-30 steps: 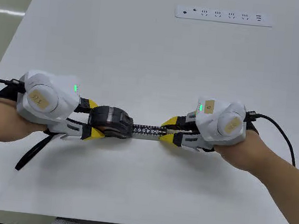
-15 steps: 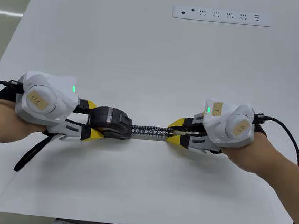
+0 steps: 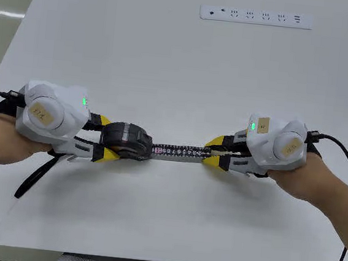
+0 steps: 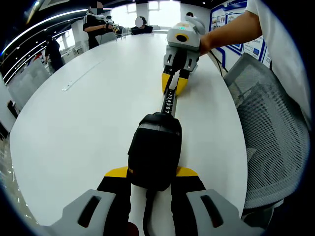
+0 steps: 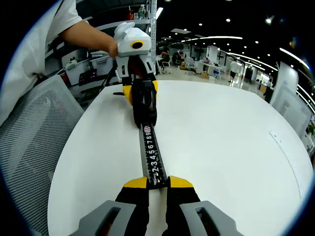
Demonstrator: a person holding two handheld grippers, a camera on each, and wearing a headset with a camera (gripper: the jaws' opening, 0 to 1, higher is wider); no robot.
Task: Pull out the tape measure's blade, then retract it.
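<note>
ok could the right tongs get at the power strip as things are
Probably not yet: the right tongs are shut on the blade, though the table up to the power strip looks free.

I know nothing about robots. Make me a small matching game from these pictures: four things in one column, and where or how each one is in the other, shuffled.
Things:
1. tape measure case
2. blade
3. power strip
4. right gripper

States:
A. lies flat at the far side of the table, apart from the rest
B. shut on the blade's tip
C. clamped between the jaws of the left gripper
D. stretched straight between the case and the right gripper

Pairs: 1-C, 2-D, 3-A, 4-B
</note>
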